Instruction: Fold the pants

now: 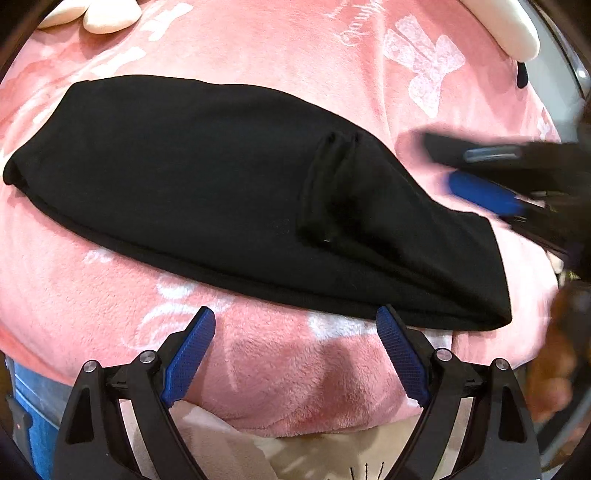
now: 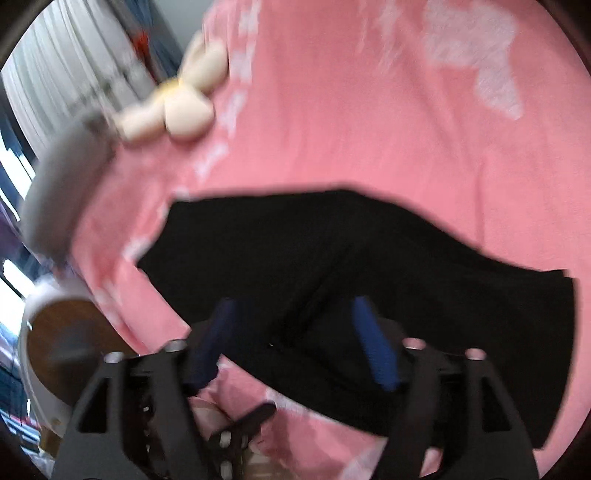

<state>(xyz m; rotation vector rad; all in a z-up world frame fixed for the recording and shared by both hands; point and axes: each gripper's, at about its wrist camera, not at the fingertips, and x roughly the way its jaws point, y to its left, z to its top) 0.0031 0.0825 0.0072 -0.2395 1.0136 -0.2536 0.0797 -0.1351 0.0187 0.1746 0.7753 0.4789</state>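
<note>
Black pants [image 1: 203, 177] lie folded into a long band across a pink fleece blanket [image 1: 258, 376]. My left gripper [image 1: 295, 314] is open, its blue pads [image 1: 192, 350] hanging just short of the pants' near edge with nothing between them. The right gripper [image 1: 480, 173] comes in blurred from the right, over the far right end of the pants. In the right wrist view the pants [image 2: 295, 240] fill the middle. There my right gripper [image 2: 293, 304] is open, its pads [image 2: 373, 343] spread above the black cloth and not pressing on it.
The blanket [image 2: 369, 110] has white bow prints. A cream plush toy [image 2: 177, 107] lies at its far side, also seen top left [image 1: 99, 18]. Another white plush [image 1: 517, 33] sits top right. A grey object [image 2: 62, 184] and a round wooden one [image 2: 62, 350] stand off the blanket's left edge.
</note>
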